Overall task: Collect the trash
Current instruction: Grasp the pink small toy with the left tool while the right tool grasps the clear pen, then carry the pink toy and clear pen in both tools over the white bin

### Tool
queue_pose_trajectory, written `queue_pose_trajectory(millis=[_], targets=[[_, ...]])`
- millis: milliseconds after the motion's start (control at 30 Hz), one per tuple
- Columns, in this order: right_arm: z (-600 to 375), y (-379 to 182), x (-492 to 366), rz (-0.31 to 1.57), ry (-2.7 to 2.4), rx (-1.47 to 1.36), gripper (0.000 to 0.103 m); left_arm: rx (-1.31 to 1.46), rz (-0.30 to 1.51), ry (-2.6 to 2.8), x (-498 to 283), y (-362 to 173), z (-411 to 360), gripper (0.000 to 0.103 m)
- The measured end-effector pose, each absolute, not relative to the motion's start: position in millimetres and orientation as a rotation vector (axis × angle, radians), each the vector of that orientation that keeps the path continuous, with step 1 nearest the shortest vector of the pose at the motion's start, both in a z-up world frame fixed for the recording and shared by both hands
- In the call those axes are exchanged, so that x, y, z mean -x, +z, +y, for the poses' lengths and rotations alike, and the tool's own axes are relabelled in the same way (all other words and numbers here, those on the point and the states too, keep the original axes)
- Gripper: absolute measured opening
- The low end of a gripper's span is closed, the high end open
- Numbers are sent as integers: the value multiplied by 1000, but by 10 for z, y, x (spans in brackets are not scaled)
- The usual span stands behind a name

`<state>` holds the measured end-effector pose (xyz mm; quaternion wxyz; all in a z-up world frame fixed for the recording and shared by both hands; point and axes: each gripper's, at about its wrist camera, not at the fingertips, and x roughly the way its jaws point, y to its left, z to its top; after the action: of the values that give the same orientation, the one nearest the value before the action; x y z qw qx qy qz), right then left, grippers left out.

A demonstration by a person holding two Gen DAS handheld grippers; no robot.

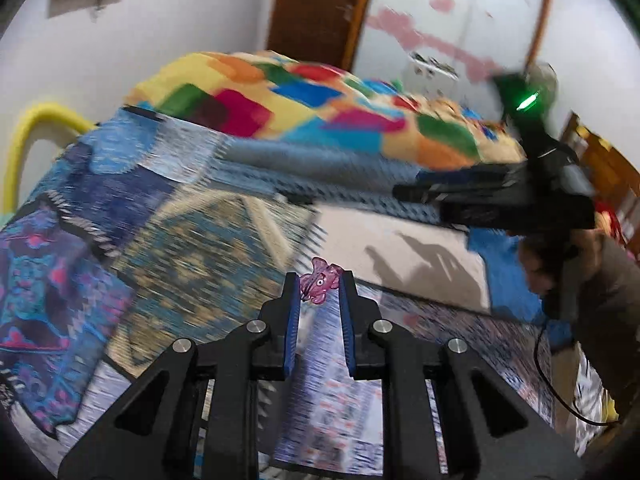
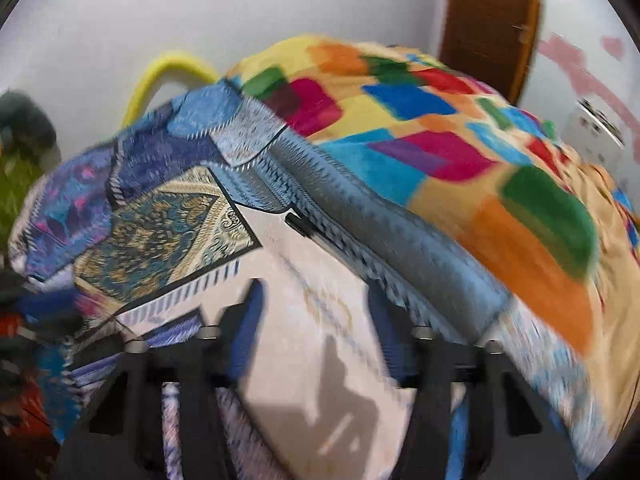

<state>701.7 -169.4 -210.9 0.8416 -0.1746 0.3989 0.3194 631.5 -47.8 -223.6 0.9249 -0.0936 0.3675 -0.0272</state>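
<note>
Pink translucent trash piece [image 1: 319,280] pinched at fingertips of left tool [image 1: 319,286], raised above patterned bedsheet [image 1: 180,248] on bed. Right tool [image 2: 316,320] held wide apart, nothing gripped, over pale patch of sheet; seen far right in left view. Multicoloured blanket [image 2: 420,140] heaped at far side. Both views motion-blurred.

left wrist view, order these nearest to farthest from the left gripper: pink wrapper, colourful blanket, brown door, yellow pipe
1. pink wrapper: pinched at the tips of the left gripper.
2. colourful blanket: heaped on the bed, straight ahead.
3. yellow pipe at far left, at the bed's far edge; too close to call against the blanket.
4. brown door: on the back wall, beyond the bed.
</note>
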Motion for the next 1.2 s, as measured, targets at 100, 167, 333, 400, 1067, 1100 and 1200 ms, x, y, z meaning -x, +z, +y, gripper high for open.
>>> queue_pose_trajectory(millis=[100, 167, 333, 400, 1067, 1100, 1200], targets=[[-1400, -2351, -7322, 900, 694, 453, 28, 211, 739, -10, -6356, -2264, -263, 18], [-1217, -2557, -7510, 949, 699, 514, 28, 232, 745, -1, -6370, -2316, -168, 18], [-1027, -2880, -7809, 1031, 674, 583, 25, 266, 769, 7, -6454, -2475, -22, 18], [-1028, -2918, -7915, 1066, 687, 547, 23, 277, 777, 8, -6469, -2527, 12, 18], [-1301, -2724, -7869, 1204, 766, 424, 8, 292, 795, -18, -6478, -2669, -121, 18], [-1338, -2675, -7818, 1198, 763, 424, 8, 289, 795, -16, -6459, -2660, -128, 18], [-1495, -2519, -7680, 1188, 754, 402, 8, 292, 787, -21, -6379, -2615, -153, 18]])
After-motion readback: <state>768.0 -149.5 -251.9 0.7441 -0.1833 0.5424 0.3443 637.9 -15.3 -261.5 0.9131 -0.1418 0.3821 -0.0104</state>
